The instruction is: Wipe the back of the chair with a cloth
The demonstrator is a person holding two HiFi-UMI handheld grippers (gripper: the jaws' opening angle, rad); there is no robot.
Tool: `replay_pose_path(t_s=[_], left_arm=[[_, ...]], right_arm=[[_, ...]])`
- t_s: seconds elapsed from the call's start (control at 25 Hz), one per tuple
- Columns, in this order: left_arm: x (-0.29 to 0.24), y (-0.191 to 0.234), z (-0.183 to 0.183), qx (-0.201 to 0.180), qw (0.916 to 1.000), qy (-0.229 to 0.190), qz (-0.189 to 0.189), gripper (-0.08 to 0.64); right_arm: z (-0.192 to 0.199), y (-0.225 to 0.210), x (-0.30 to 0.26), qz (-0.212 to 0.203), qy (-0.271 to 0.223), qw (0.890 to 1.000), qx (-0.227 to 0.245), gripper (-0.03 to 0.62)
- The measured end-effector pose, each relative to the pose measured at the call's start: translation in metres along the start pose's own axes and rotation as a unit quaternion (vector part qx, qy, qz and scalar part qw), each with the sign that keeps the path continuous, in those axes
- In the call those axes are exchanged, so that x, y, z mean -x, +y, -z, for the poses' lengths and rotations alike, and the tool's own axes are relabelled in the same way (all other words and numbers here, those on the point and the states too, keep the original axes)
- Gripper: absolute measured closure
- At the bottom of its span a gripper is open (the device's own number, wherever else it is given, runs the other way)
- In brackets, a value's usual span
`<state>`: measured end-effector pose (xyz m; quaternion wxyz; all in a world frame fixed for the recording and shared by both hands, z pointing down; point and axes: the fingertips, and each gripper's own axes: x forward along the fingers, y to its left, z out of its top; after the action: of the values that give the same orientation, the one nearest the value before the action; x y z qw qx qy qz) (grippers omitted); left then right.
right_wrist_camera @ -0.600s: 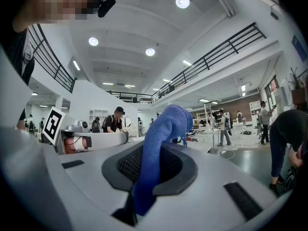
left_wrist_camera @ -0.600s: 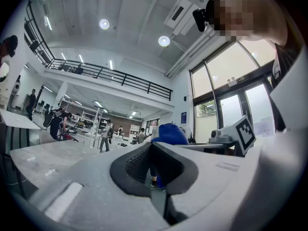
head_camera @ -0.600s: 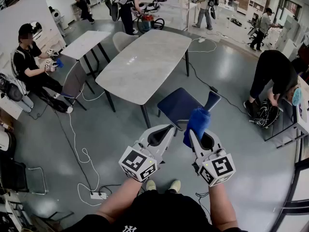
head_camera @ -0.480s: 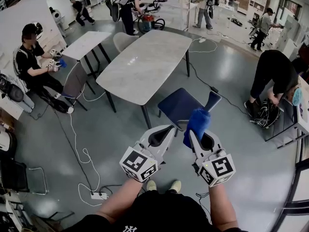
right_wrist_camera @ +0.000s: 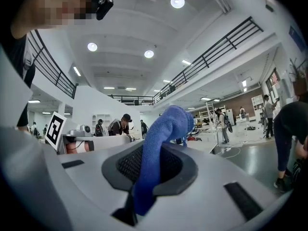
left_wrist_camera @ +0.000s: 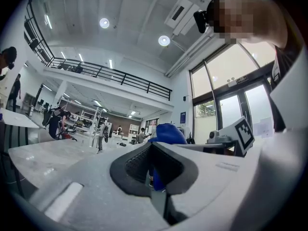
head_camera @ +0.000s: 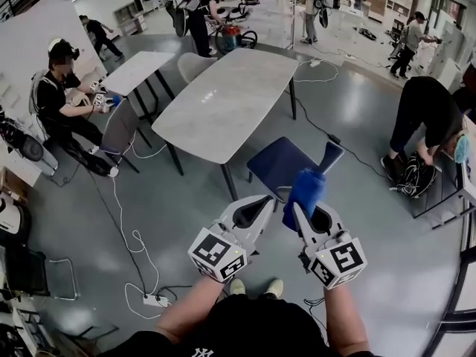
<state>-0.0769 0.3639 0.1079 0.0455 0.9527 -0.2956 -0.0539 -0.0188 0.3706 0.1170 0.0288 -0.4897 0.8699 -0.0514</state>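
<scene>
- Right gripper (head_camera: 297, 208) is clenched on the blue cloth (head_camera: 306, 187); left gripper (head_camera: 262, 200) is closed and empty.
- The blue chair (head_camera: 279, 162) stands ahead beside the desk (head_camera: 223, 95), apart from the cloth.
- Approach the backrest (head_camera: 329, 155) with the cloth firmly pinched.

A pale marble table (head_camera: 223, 99) stands ahead — left of it, a white cable (head_camera: 121, 222) snakes to a power strip (head_camera: 155, 300).

Pretty bright here, even light from round ceiling lamps (right_wrist_camera: 177, 2) and big windows (left_wrist_camera: 226, 76). My views fisheye hard, black corners, mild floor (head_camera: 357, 125) glare.
</scene>
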Motion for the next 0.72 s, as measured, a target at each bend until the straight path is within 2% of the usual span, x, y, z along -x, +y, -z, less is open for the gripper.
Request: replay_pose_path(t_s=[0.32,0.56,0.72], left_arm=[[-0.013,-0.007,0.002,0.001,1.0,0.0,-0.008,0.551],[-0.031,-0.03,0.014,0.0,0.9999,0.01,-0.004,0.551],[-0.042,-0.031,0.017,-0.004,0.9999,0.012,-0.003,0.551]], right_arm=[[-0.01,-0.031,0.02,0.001,-0.035,0.998,-0.048,0.531],[-0.005,-0.052,0.043,-0.002,-0.038,0.997,-0.062,0.531],[-0.001,-0.061,0.04,-0.004,-0.039,0.997,-0.062,0.532]])
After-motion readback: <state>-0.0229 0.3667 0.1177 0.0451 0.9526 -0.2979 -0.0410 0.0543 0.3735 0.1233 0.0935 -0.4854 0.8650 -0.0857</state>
